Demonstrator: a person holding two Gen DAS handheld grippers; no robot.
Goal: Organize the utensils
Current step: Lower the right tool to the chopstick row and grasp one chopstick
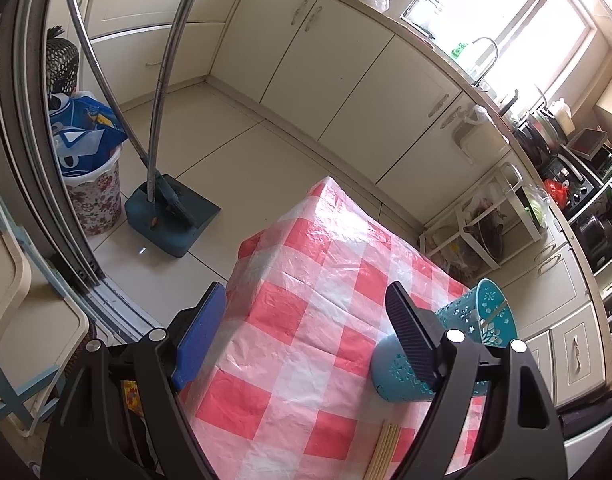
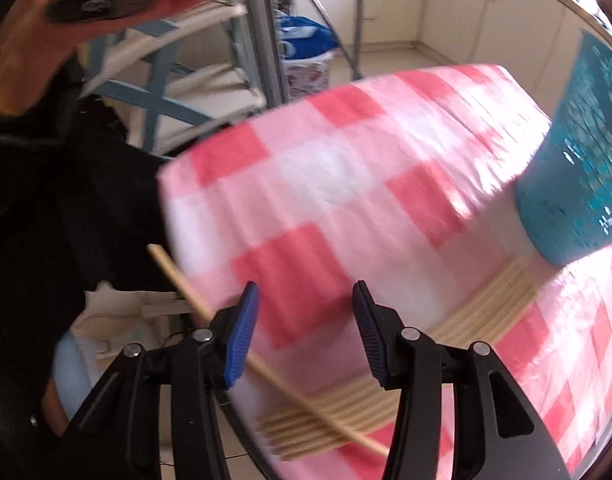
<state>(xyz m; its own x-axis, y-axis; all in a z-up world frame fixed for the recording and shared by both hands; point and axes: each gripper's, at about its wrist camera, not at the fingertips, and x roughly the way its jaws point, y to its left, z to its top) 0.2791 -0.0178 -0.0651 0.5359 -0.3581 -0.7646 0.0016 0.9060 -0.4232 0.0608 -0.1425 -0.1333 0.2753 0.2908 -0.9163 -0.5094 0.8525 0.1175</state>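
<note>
A teal perforated utensil holder stands upright on the red-and-white checked table, with a pale stick showing inside it. My left gripper hangs open beside the holder; its right finger hides part of the holder's wall, and nothing is between the jaws. A bundle of pale chopsticks lies flat on the cloth near the holder. One single chopstick lies across the bundle and sticks out past the table edge. My right gripper is open above the cloth; the view is blurred.
Left of the table stand a flowered bin with a blue bag and a dark dustpan with metal handles. Cream cabinets run along the far wall. A hand with a grey disc is at the right view's upper left.
</note>
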